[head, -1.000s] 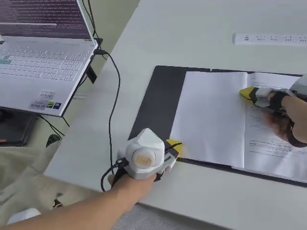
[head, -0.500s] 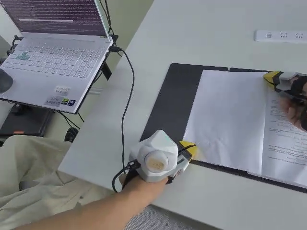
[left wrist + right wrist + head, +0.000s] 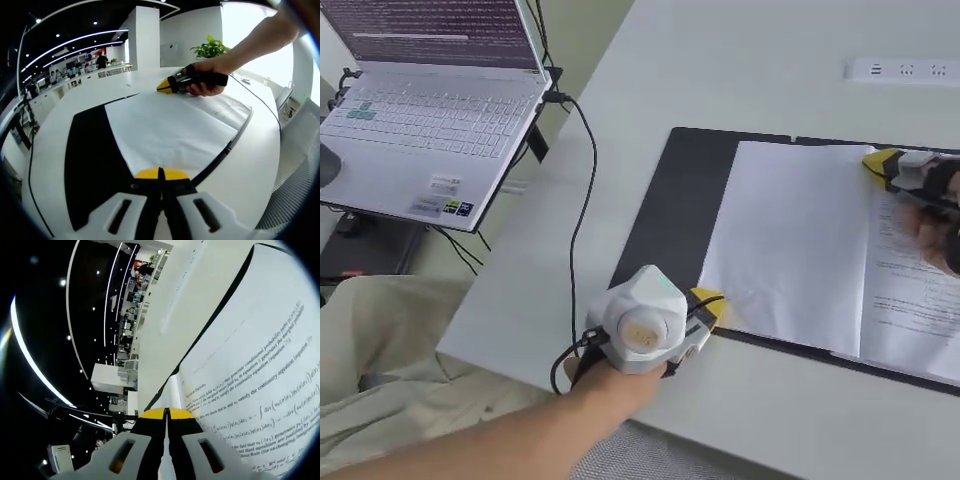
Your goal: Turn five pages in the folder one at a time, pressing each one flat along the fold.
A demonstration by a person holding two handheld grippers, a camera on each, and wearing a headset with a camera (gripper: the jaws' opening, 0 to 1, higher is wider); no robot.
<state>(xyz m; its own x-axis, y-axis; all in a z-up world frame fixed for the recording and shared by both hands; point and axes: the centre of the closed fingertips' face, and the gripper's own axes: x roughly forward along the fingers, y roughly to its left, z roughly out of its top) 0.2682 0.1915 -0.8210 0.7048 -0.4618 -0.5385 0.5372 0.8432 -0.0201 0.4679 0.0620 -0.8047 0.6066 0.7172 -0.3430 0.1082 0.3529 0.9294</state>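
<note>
A black folder (image 3: 665, 205) lies open on the white table. Its left side carries a turned blank page (image 3: 790, 240); a printed page (image 3: 915, 290) lies to the right of the fold. My left gripper (image 3: 710, 306), shut with yellow tips, rests at the blank page's near left corner (image 3: 160, 172). My right gripper (image 3: 875, 160), also shut, presses on the fold near the top of the pages; in its own view the tips (image 3: 166, 412) touch the printed page (image 3: 260, 375). From the left gripper view, the right gripper (image 3: 167, 86) sits at the far edge of the folder (image 3: 87, 160).
An open laptop (image 3: 420, 110) stands on a lower surface at the left, with a black cable (image 3: 582, 170) trailing down the table's left side. A white power strip (image 3: 900, 70) lies at the far right of the table (image 3: 720, 60).
My right gripper has slid along the fold from mid-page to the top of the pages. The left gripper has stayed at the page corner. The head camera shifted.
</note>
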